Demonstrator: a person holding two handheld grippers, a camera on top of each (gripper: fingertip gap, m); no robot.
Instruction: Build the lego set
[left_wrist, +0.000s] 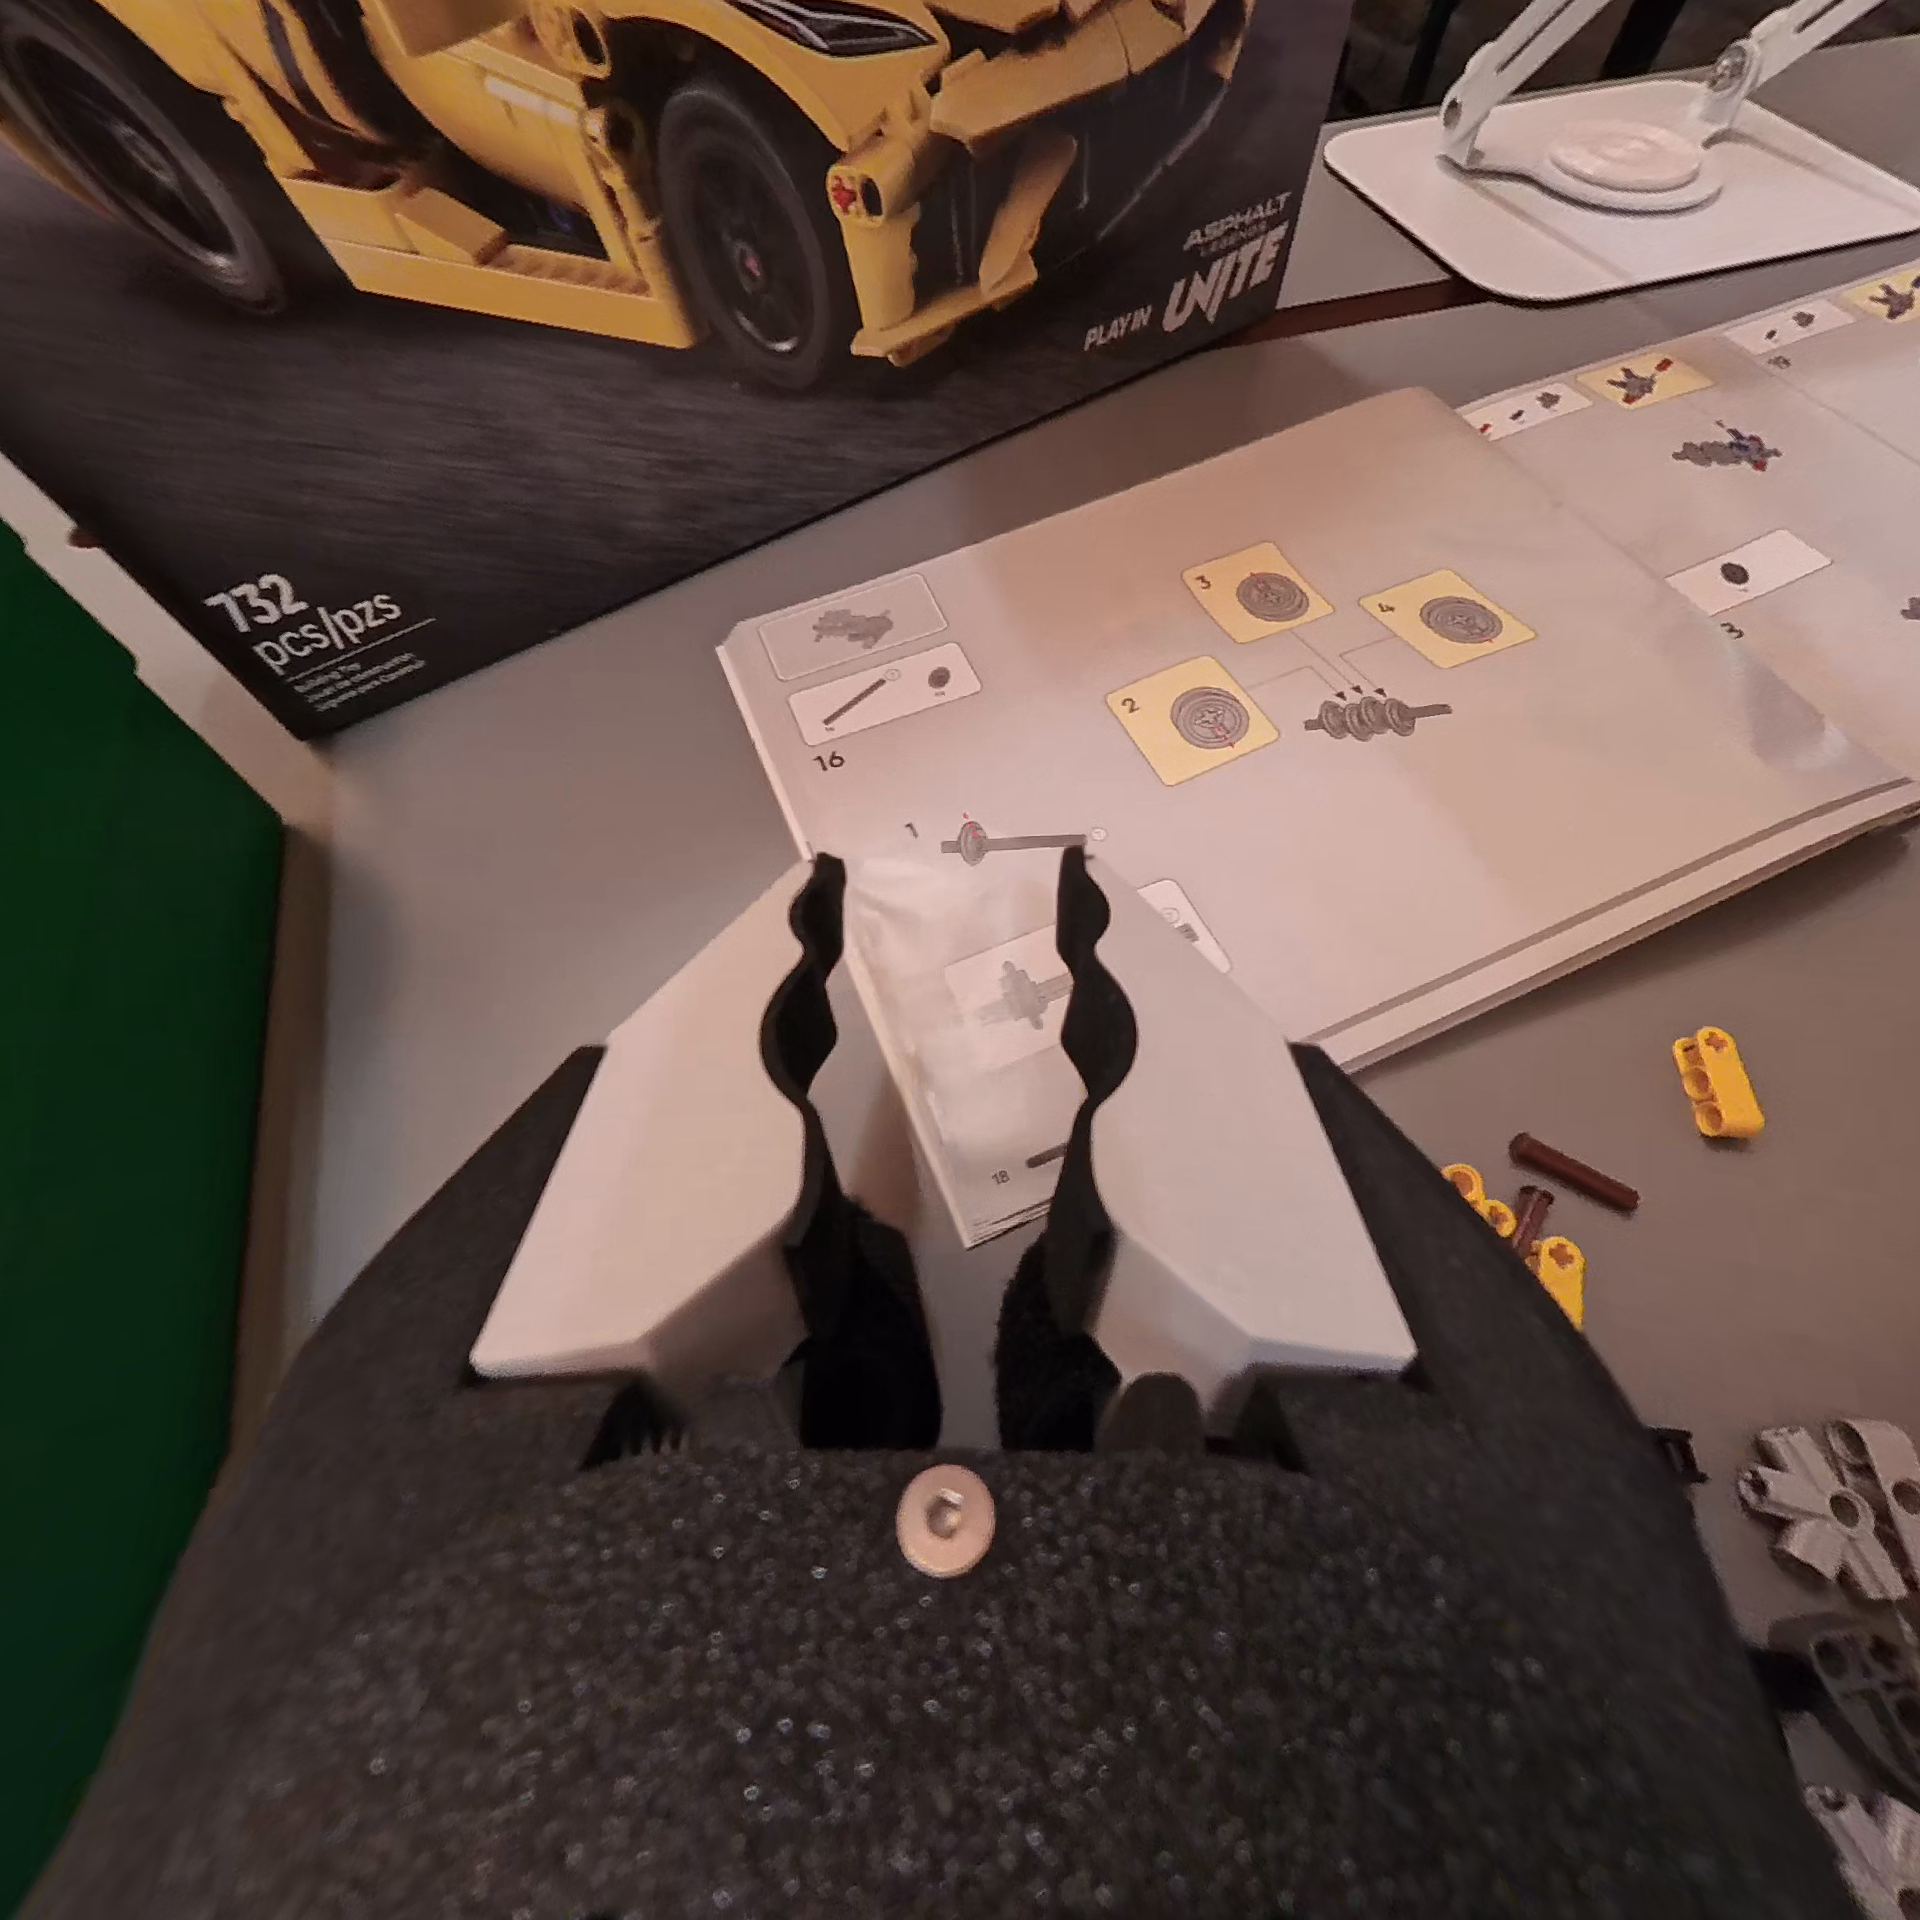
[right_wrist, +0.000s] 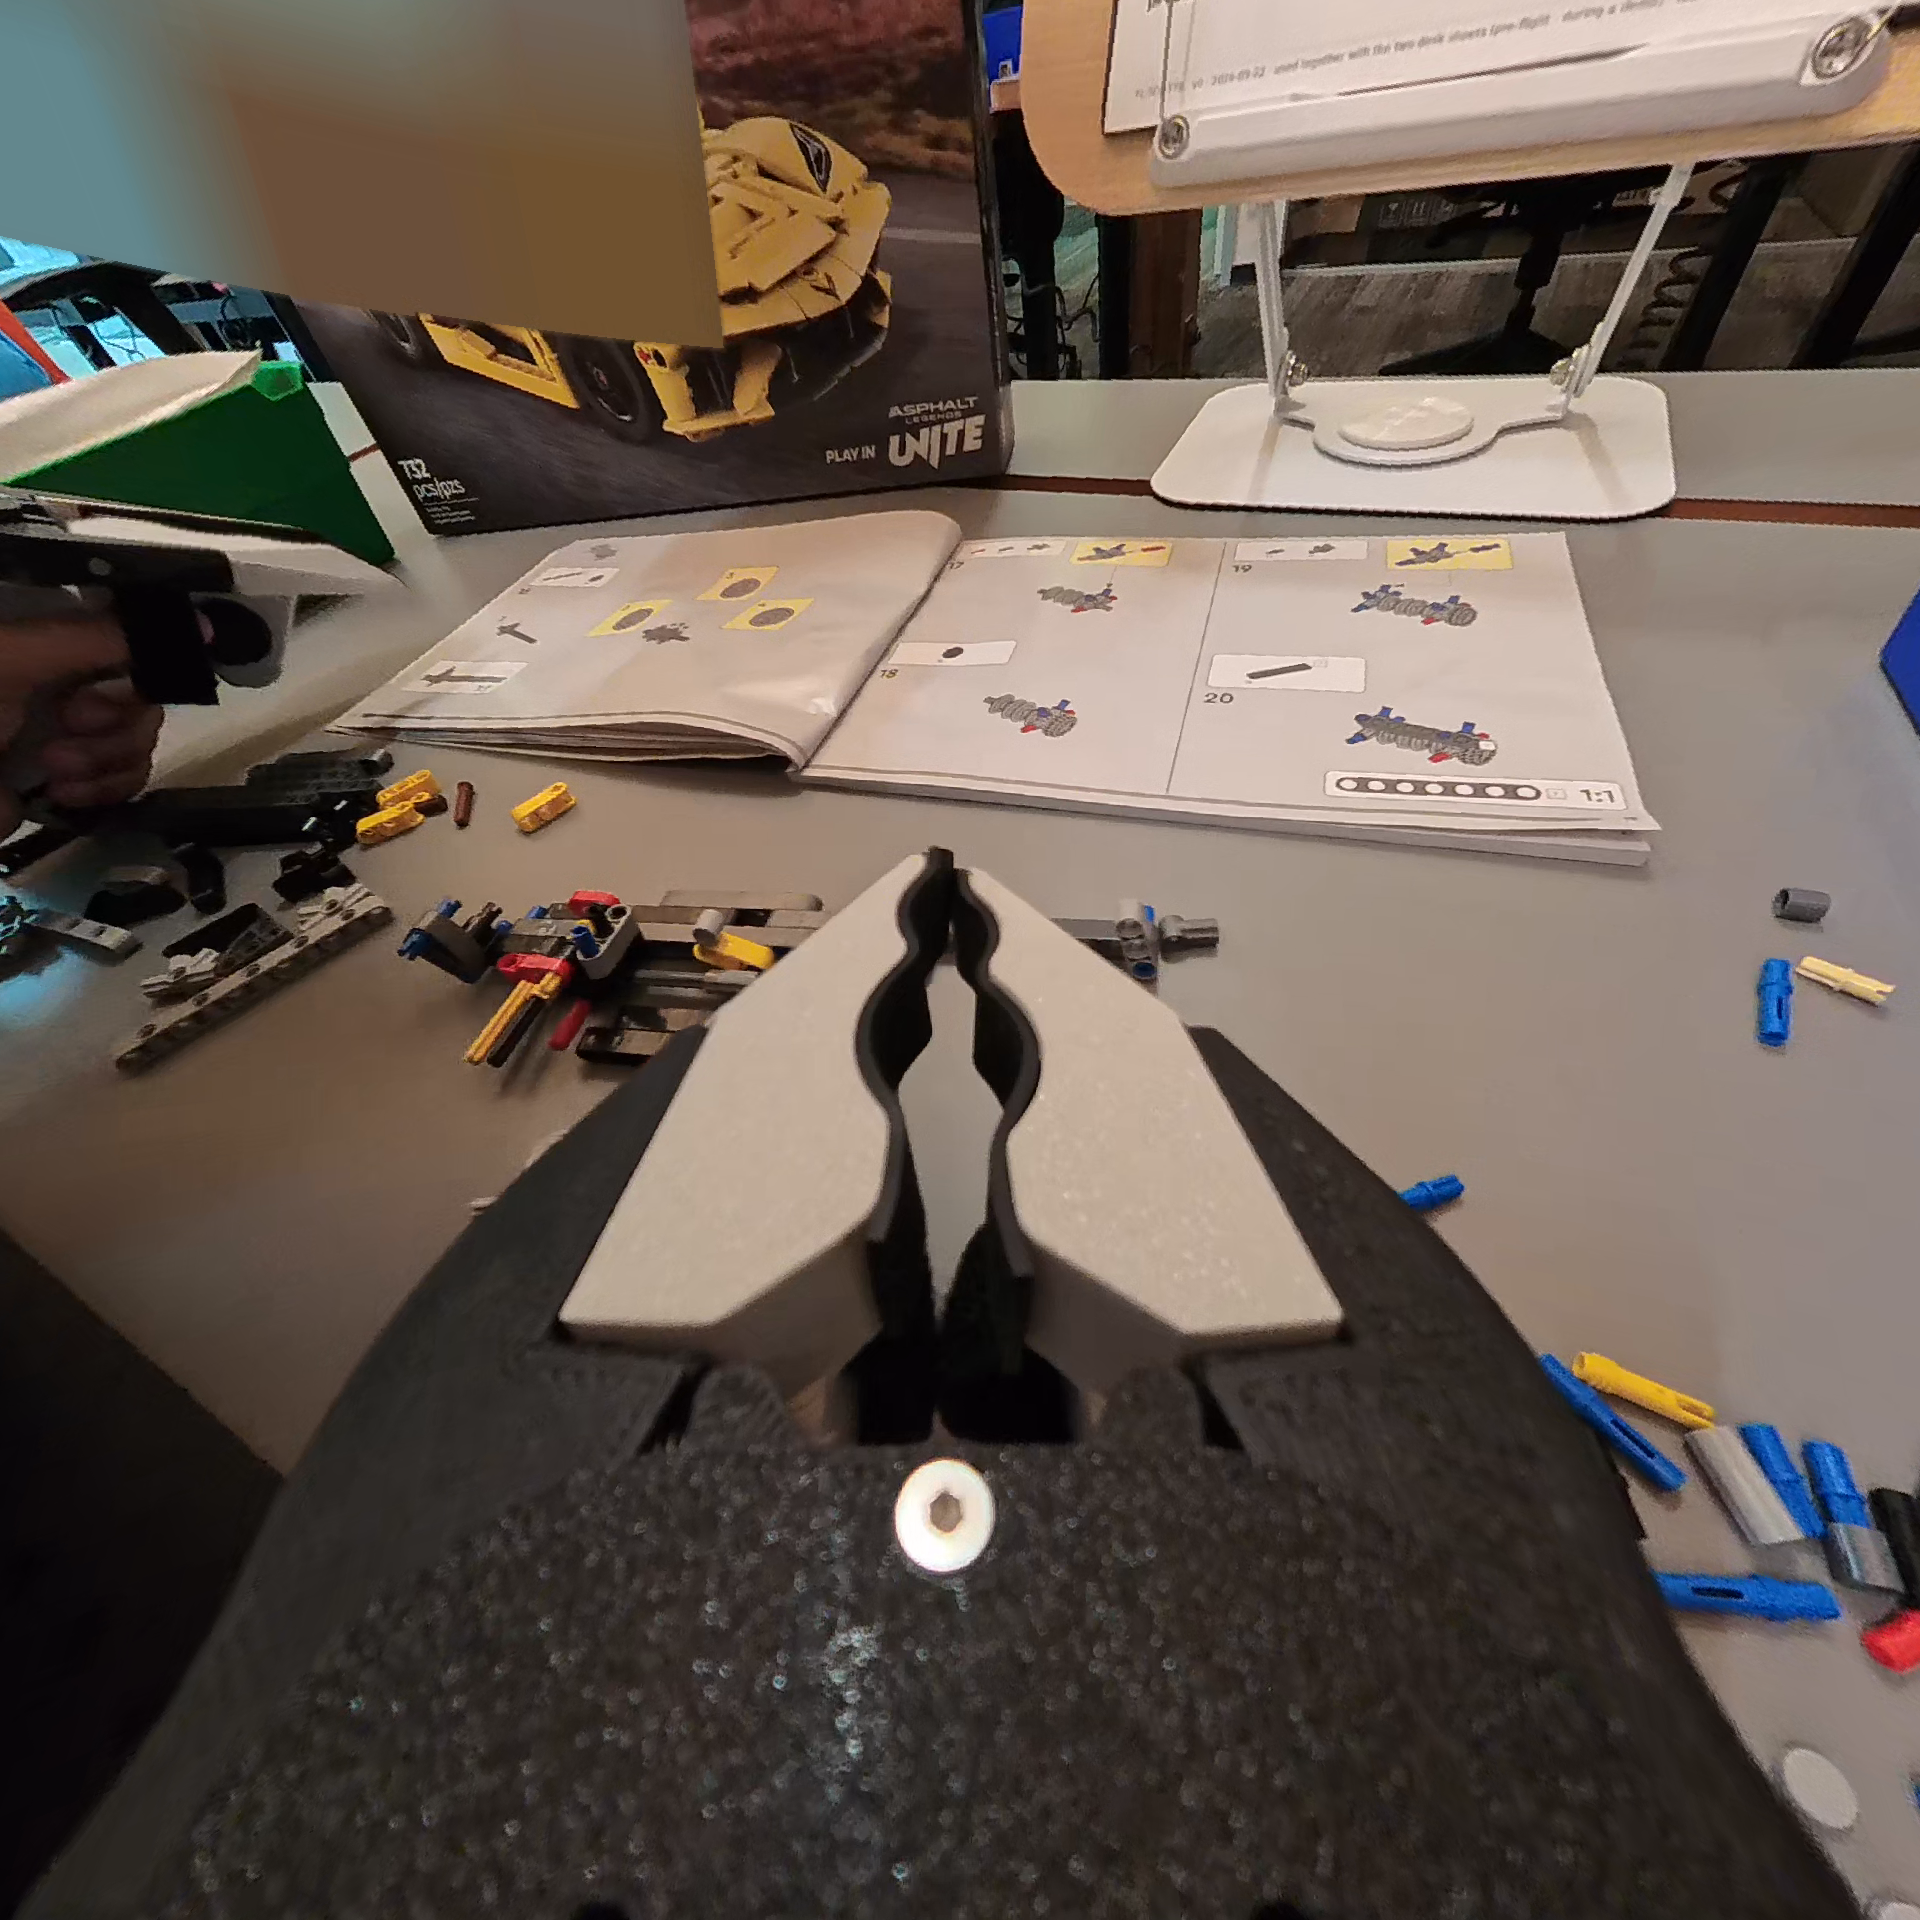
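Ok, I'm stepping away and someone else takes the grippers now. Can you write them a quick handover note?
Left gripper: open, empty, above the instruction booklet's left corner.
Right gripper: shut, holding nothing, over the table.
Parts: partly built assembly front-left of the right gripper, yellow connectors near the booklet, blue pins at right.
Done: only a small sub-assembly.
Left: nearly the whole build.

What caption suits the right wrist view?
Shut right gripper above a grey table with scattered bricks and open booklet.
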